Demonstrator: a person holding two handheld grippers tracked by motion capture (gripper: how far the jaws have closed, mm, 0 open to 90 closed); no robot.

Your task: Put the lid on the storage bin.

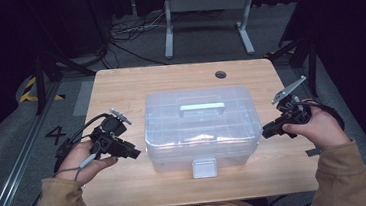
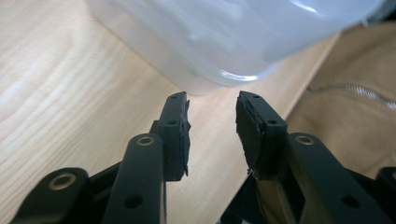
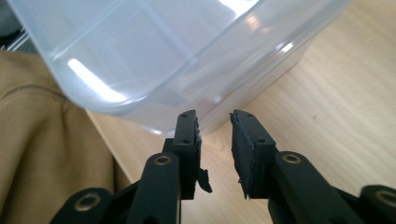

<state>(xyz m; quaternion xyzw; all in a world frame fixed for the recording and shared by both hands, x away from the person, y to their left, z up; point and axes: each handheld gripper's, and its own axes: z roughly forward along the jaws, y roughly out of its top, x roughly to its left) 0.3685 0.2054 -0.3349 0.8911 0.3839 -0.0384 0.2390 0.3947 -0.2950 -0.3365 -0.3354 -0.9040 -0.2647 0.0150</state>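
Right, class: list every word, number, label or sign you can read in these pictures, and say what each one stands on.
"4" – a dark figure marked on the grey floor left of the wooden table.
Yellow-and-black hazard stripes – on the floor at far left, a sign without words.
Clear plastic box and its grey latch: no lettering can be read.

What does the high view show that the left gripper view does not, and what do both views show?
High view: the box's lid handle, its front latch, the right gripper at its right end and a hole in the table. Left gripper view: the left gripper seen close, its jaws apart with nothing between the worn pads. Both: the clear plastic box on the wooden table, and a tan sleeve.
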